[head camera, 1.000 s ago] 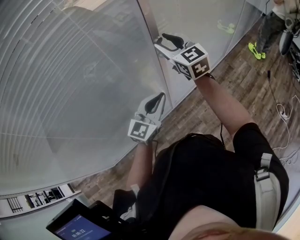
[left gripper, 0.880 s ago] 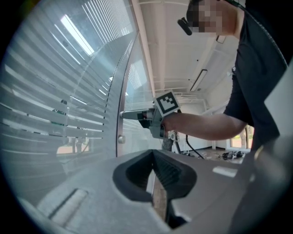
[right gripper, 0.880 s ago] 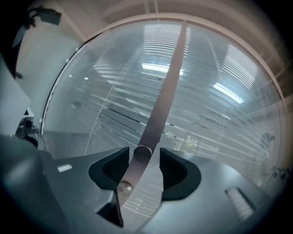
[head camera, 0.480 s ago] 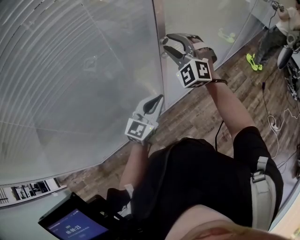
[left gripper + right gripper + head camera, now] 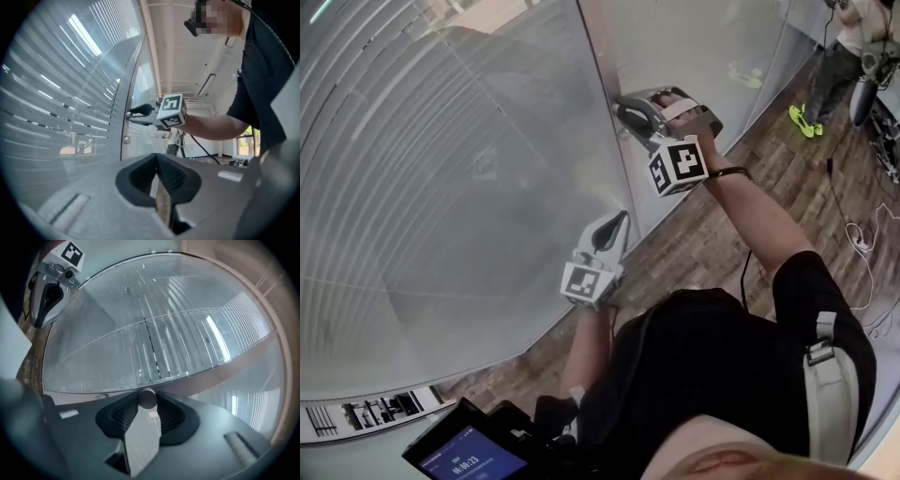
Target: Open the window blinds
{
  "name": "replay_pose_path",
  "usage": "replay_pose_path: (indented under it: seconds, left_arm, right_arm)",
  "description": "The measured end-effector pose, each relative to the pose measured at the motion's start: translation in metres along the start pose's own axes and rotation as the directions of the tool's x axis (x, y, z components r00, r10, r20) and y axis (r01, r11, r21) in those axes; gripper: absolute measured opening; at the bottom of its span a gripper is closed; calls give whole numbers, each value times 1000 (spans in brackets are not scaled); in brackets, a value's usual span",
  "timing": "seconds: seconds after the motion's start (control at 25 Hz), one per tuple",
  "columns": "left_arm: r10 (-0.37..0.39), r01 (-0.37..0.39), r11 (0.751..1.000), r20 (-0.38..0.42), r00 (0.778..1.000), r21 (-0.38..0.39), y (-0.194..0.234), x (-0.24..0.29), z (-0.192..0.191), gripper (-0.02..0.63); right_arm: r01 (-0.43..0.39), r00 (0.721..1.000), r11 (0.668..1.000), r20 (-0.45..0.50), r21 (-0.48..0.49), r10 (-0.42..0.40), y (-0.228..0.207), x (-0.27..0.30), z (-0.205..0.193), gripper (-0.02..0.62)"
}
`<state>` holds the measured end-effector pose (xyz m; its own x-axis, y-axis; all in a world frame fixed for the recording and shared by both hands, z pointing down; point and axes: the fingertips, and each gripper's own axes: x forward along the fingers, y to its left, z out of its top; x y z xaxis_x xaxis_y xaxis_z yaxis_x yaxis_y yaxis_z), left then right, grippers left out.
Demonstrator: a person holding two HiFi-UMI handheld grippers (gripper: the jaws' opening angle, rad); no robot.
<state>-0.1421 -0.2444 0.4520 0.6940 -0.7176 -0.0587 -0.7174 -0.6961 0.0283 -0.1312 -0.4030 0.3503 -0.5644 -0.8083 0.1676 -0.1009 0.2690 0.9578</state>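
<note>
In the head view we hold the right gripper (image 5: pixel 625 112) at the frame (image 5: pixel 596 56) between panes, with the blinds (image 5: pixel 441 187) behind the glass beside its jaws, and the left gripper (image 5: pixel 617 223) lower. In the left gripper view our jaws are pressed together, empty, with the blinds ahead-left. In the right gripper view our jaws are closing on a round knob (image 5: pixel 148 398) between their tips.

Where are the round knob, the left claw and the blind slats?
round knob (image 5: pixel 148 399): right gripper view, its rounded end.
left claw (image 5: pixel 156 154): left gripper view, where both tips meet.
blind slats (image 5: pixel 187 333): right gripper view, a middle slat.
</note>
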Motion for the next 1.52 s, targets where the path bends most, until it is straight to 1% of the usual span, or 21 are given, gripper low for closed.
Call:
replay_pose_path:
  seconds: [0.04, 0.12, 0.2, 0.24, 0.36, 0.52, 0.64, 0.72, 0.76, 0.84, 0.92, 1.0, 1.08, 1.16, 1.2, 1.24, 1.36, 1.4, 1.52]
  left_arm:
    - [-3, 3, 1000, -6, 1000, -1, 0, 0, 0, 3]
    - [-8, 7, 1000, -26, 1000, -15, -5, 0, 0, 3]
    - [-10, 9, 1000, -37, 999, -24, -7, 0, -1, 3]
    - [-12, 11, 1000, -38, 999, -23, -7, 1, -1, 3]
    - [-18, 18, 1000, -40, 999, -16, -6, 2, -1, 3]
    - [-22, 21, 1000, -50, 999, -15, -6, 1, -1, 3]
    - [-27, 26, 1000, -44, 999, -3, -4, 2, 1, 3]
    - [-24, 24, 1000, -16, 1000, -2, -1, 2, 1, 3]
    - [-23, 23, 1000, -2, 1000, -14, -4, 1, -3, 3]
    - [-32, 31, 999, -8, 999, -36, -14, -3, -20, 3]
    - [-32, 31, 999, -26, 999, -30, -15, -4, -35, 3]
    - [-29, 28, 999, -24, 999, -19, -11, -2, -35, 3]
    - [-32, 31, 999, -12, 999, -23, -11, 1, -27, 3]
    - [-34, 34, 999, -7, 999, -19, -10, 1, -21, 3]
    - [-32, 32, 999, -10, 999, -12, -8, 0, -21, 3]
    - [-30, 30, 1000, -12, 999, -9, -8, -1, -20, 3]
    - [-25, 25, 1000, -14, 1000, -18, -9, -2, -18, 3]
    - [-25, 25, 999, -14, 1000, -22, -9, -1, -18, 3]
    - [-33, 33, 999, -10, 999, -29, -11, 1, -13, 3]
  right_arm:
    - [0, 1000, 1000, 2, 24, 0, -1, 1, 0, 129]
    - [-6, 1000, 992, 21, 128, 4, -4, 0, 2, 127]
    - [-17, 999, 967, 43, 255, 6, -7, -2, 3, 127]
    - [-23, 999, 955, 48, 297, 9, -9, -2, 3, 129]
    - [-42, 998, 925, 55, 377, 23, -8, -3, -1, 129]
    - [-49, 997, 859, 70, 510, 15, -10, -5, -3, 127]
    - [-43, 997, 832, 72, 553, 4, -15, -4, -2, 127]
    - [-37, 998, 817, 69, 576, -4, -19, -4, -1, 127]
    - [-38, 998, 803, 67, 595, -2, -17, -6, -2, 127]
    - [-50, 998, 760, 66, 648, 10, -4, -14, -6, 127]
    - [-64, 997, 704, 81, 707, 10, 3, -15, -10, 127]
    - [-82, 994, 636, 105, 767, 2, 3, -11, -13, 127]
    - [-101, 992, 565, 124, 819, -3, 1, -10, -13, 127]
    - [-109, 992, 504, 130, 857, -6, -4, -9, -12, 127]
    - [-111, 991, 482, 130, 869, -7, -6, -9, -11, 127]
    - [-111, 992, 468, 129, 877, -6, -7, -9, -11, 127]
    - [-112, 992, 442, 126, 890, -3, -4, -7, -15, 127]
    - [-116, 991, 426, 130, 897, -4, -4, -6, -17, 127]
    - [-129, 990, 363, 142, 923, -9, -7, -7, -17, 127]
